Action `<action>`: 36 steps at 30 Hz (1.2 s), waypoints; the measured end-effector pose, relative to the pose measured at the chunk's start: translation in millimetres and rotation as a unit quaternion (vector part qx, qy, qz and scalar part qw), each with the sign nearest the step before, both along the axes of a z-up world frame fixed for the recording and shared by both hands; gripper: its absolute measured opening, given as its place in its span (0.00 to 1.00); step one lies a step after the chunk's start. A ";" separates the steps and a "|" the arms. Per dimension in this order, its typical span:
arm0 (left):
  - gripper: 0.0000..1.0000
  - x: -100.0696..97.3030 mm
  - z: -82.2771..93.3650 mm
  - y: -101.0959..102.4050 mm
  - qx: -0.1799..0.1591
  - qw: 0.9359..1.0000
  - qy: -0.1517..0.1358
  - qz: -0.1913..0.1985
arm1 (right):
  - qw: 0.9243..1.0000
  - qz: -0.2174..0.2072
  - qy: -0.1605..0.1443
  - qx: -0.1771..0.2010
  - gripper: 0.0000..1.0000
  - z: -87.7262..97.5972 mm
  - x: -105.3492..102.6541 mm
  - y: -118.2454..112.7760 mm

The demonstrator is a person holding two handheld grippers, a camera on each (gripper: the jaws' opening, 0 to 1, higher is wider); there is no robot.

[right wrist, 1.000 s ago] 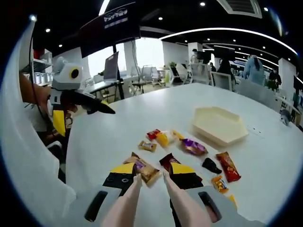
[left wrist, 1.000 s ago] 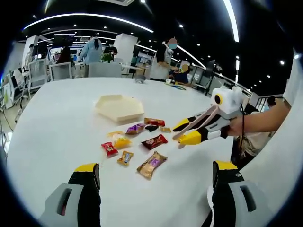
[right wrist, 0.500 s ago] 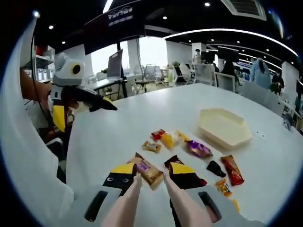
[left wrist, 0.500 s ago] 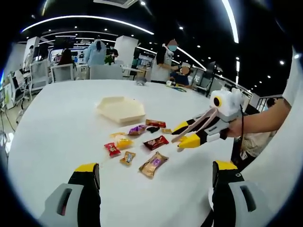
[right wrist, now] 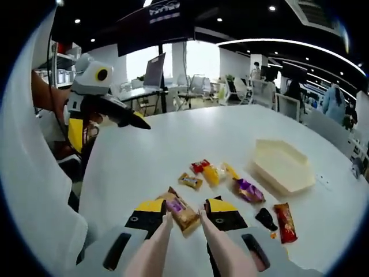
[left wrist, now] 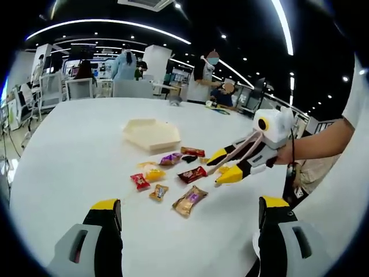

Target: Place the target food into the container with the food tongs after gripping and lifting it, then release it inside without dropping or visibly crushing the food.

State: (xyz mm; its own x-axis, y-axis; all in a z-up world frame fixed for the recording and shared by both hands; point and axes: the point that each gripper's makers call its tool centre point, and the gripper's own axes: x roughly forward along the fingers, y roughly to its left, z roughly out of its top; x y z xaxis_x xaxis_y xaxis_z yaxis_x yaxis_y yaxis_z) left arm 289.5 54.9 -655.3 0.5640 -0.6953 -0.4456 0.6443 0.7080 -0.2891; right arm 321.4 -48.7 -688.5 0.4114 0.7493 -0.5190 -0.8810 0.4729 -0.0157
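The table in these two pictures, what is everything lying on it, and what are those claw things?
Table: one, white, round-edged, under everything.
Container: one, cream, hexagonal, beyond the snacks, nothing visible inside.
Wrapped snacks: about nine, loose cluster between container and claws, including brown-gold packet, red packet, yellow packet, purple packet, small black piece.
Tongs: one pair, pink, held in the right claw, tips at the brown-gold packet.
Left claw: black with yellow tips, open.
Right claw: same colours, shut on the tongs.
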 end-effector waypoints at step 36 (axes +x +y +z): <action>0.99 -11.5 -1.9 13.2 0.004 0.999 0.012 0.044 | 0.974 0.203 -0.012 -0.096 0.27 -26.7 0.2 28.8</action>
